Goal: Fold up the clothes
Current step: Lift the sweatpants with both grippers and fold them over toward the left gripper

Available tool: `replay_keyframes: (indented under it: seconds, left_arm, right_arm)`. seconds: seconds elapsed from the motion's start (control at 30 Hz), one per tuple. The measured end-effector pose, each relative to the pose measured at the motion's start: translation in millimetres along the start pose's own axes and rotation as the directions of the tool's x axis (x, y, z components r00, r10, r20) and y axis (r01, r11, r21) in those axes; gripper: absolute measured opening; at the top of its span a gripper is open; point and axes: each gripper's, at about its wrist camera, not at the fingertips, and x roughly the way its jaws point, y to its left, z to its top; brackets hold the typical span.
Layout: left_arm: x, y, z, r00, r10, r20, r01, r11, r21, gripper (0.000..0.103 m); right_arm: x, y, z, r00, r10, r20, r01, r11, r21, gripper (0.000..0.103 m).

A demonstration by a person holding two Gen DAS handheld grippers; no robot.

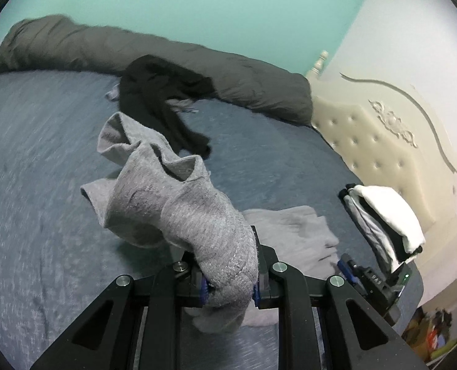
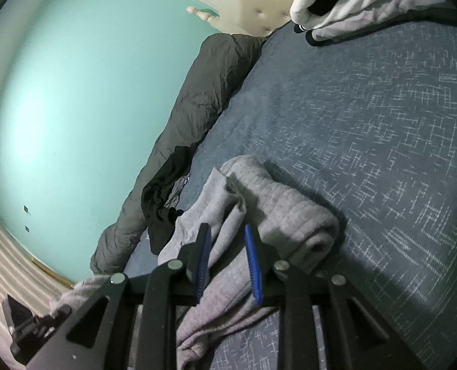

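My left gripper [image 1: 230, 291] is shut on a grey sock [image 1: 179, 212] and holds it up above the blue bed cover [image 1: 43, 160]; the sock's open cuff points away. A second grey sock [image 1: 293, 231] lies flat on the bed behind it. In the right wrist view, my right gripper [image 2: 228, 259] is open, its blue pads on either side of grey sock fabric [image 2: 225, 215] lying on the bed, next to a rolled grey part [image 2: 293, 209]. The right gripper also shows in the left wrist view [image 1: 351, 273].
A black garment [image 1: 163, 98] lies mid-bed, in front of a rolled dark grey duvet [image 1: 197, 61] along the teal wall. A stack of folded white, black and grey clothes [image 1: 385, 222] sits by the cream tufted headboard [image 1: 382, 135]. The stack also shows in the right wrist view [image 2: 351, 6].
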Motion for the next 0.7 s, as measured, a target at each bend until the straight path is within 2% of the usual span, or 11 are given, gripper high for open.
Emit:
replay_keyframes:
  seconds: [0.27,0.33,0.43,0.53,0.63,0.7]
  left_arm:
    - [63.9,-114.3,10.9,0.996,-0.046,-0.072,0.057,0.985,0.165,0.02]
    - [94.1,-148.4,-4.1,0.991,-0.055,-0.121,0.082,0.97,0.231,0.02]
    - [143.8,-190.1,-32.8,0.974,-0.042,-0.222,0.11,0.946,0.304,0.02]
    - [173.1,-210.9,-53.2,0.964,0.008,-0.266,0.095,0.924,0.371,0.02]
    - [179.4,-212.6,-54.6,0.96,0.016,-0.279,0.09,0.929,0.36,0.021]
    - [173.3,-212.5,-51.1,0.962,0.015,-0.271,0.085,0.931,0.354,0.027]
  right_arm:
    - [-8.6,-11.0,11.9,0.999,0.039,0.009,-0.04,0.998,0.055,0.023]
    - [-8.9,-12.6,16.3,0.999,0.043,0.009,-0.043,0.998,0.053,0.023]
    - [-8.6,-17.2,22.3,0.999,0.047,0.008,-0.047,0.997,0.063,0.023]
    - [-5.4,-23.3,25.8,0.999,0.053,-0.004,-0.052,0.995,0.09,0.023]
    - [-1.9,-26.1,27.8,0.998,0.06,-0.017,-0.058,0.993,0.099,0.023]
    - [-0.5,-25.4,28.9,0.997,0.069,-0.022,-0.067,0.993,0.097,0.024]
